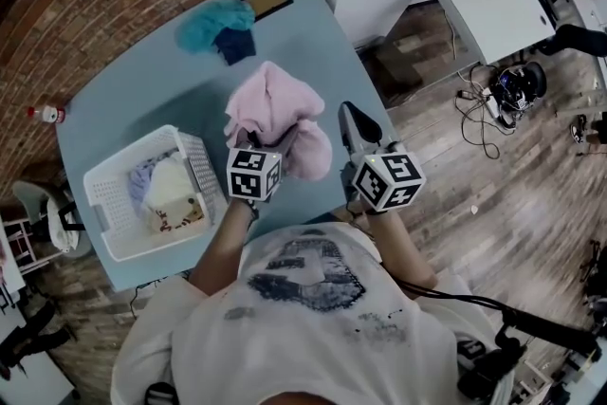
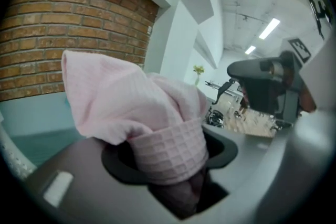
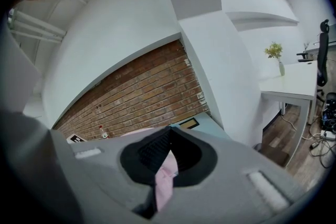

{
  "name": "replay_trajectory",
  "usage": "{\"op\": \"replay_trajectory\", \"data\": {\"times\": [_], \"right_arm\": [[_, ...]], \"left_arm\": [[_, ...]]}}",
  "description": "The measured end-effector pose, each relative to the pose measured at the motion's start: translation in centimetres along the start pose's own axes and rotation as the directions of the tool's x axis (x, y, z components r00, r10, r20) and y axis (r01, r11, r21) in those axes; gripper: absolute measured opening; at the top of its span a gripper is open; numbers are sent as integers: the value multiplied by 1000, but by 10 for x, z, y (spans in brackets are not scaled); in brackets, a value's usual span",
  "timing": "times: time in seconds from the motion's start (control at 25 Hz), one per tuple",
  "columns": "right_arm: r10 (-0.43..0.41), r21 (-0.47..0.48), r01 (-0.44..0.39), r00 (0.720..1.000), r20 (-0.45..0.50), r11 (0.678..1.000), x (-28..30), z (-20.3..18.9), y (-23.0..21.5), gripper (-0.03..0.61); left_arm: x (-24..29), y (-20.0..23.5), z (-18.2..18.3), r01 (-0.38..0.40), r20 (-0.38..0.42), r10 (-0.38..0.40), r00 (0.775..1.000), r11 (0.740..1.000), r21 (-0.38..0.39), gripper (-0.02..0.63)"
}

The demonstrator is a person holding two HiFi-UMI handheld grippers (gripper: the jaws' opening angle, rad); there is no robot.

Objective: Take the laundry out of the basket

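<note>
A pink waffle-weave towel (image 1: 273, 107) is out of the basket, bunched up over the middle of the blue counter (image 1: 133, 95) toward its near edge, and both claws grip it. The left claw (image 2: 169, 168) is pinching a thick fold of the towel, and the rest of the cloth billows up and over in front of it. The right claw (image 3: 167, 160) is pressed together on a thin strip of the same pink fabric, which hangs down between its dark ribbed pads. In the head view the two claws sit side by side at the towel's near side, the left one at its lower edge and the right one just beside its right lobe. Whether the towel's underside touches the counter cannot be told. The white slatted basket (image 1: 102, 209) stands at the counter's near left corner, apart from the towel, with a lavender cloth (image 1: 147, 174) and a cream cloth (image 1: 173, 190) inside. A teal cloth (image 1: 213, 22) lies heaped near the far edge, and a dark framed card (image 1: 266, 0) sits at the far right corner.
</note>
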State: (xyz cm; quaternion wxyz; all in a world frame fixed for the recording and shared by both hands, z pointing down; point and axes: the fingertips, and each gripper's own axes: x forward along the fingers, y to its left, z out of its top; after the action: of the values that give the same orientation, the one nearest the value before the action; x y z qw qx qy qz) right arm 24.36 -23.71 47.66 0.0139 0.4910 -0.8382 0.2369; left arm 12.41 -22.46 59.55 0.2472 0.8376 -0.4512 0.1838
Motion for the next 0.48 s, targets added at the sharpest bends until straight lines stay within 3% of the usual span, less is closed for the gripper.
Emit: {"op": "replay_trajectory", "data": {"times": [0.48], "right_arm": [[-15,12,15,1000,-6,1000,0,-4,-6,-3]], "left_arm": [[25,4,-45,-8,-163,8,987,1000,5,290]]}}
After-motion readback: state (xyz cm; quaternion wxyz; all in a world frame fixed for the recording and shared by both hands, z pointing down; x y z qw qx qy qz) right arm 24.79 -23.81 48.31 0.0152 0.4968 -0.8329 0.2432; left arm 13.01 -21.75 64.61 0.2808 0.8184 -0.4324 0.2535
